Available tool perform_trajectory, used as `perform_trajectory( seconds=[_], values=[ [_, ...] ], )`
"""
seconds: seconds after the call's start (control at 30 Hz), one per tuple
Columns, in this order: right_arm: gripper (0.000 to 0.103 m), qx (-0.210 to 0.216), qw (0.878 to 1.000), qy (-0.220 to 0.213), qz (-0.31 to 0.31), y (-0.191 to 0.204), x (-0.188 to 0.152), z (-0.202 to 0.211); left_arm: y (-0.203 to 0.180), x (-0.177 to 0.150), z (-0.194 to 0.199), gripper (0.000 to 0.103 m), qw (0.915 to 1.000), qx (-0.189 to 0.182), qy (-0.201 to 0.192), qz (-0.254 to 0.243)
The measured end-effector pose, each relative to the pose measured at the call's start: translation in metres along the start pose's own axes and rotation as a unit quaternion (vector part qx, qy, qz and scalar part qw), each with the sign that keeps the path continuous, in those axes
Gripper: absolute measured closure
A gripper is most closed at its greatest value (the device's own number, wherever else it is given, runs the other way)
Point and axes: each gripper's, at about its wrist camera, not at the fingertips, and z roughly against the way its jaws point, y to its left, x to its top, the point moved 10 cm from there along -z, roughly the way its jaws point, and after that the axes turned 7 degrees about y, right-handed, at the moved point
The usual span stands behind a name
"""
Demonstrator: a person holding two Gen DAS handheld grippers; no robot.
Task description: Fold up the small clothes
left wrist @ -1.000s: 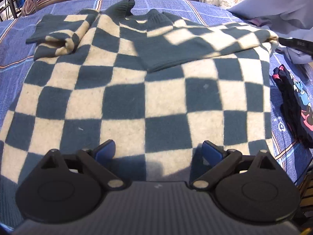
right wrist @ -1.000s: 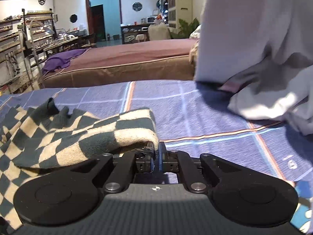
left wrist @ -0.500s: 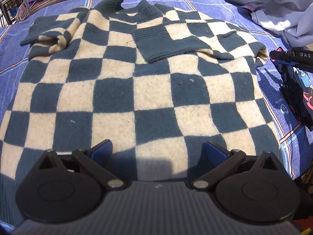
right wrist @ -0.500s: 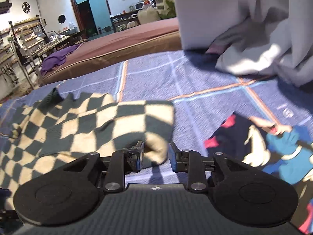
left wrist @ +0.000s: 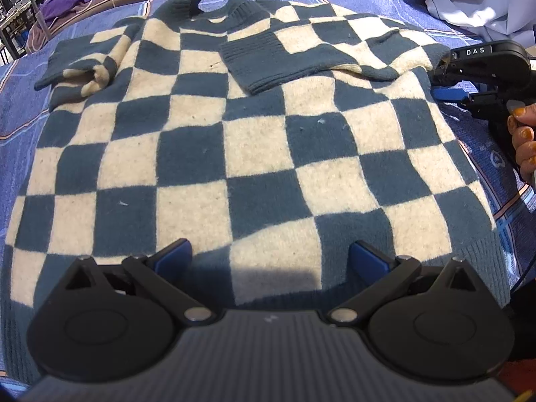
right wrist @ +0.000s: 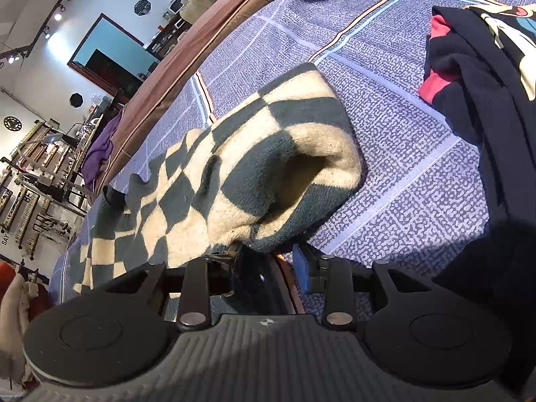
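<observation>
The left gripper is hovering tilted down over the sweater's hem, its fingers spread wide with nothing between them; the right gripper, rolled sideways at the garment's right shoulder, has just been narrowing its parted fingers, not pinching cloth; the checkered sweater is lying flat on the blue bedspread, one sleeve folded across its chest.

We are holding our left gripper tilted steeply downward with its blue pads standing wide apart and pressing on nothing. Our right gripper is rolled onto its side and angled downward; its jaws have just been closing but are still parted, gripping nothing. Our right hand is wrapping its fingers around that gripper's handle.
</observation>
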Motion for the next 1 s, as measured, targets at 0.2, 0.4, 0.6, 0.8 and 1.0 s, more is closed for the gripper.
perform_trajectory(
  seconds=[0.2, 0.4, 0.6, 0.8, 1.0],
  values=[
    [0.103, -0.033, 0.998, -0.048, 0.011, -0.014, 0.002, 0.028, 0.001, -0.001, 0.001, 0.000, 1.0000, -0.004, -0.001, 0.004],
    [0.084, -0.120, 0.988, -0.057, 0.076, -0.040, 0.004, 0.063, 0.008, 0.014, 0.011, 0.000, 0.9988, -0.031, -0.018, 0.033],
    [0.021, -0.094, 0.987, -0.055, 0.115, -0.019, -0.011, 0.070, 0.027, 0.068, 0.024, 0.001, 0.9796, -0.127, -0.070, 0.139],
    [0.013, -0.054, 0.990, -0.019, 0.128, 0.007, -0.037, 0.047, 0.032, 0.117, 0.011, 0.008, 0.9612, -0.182, -0.088, 0.188],
    [0.012, -0.060, 0.989, -0.011, 0.137, 0.003, -0.052, 0.044, 0.027, 0.147, -0.049, 0.035, 0.9762, -0.132, -0.066, 0.159]
  ],
)
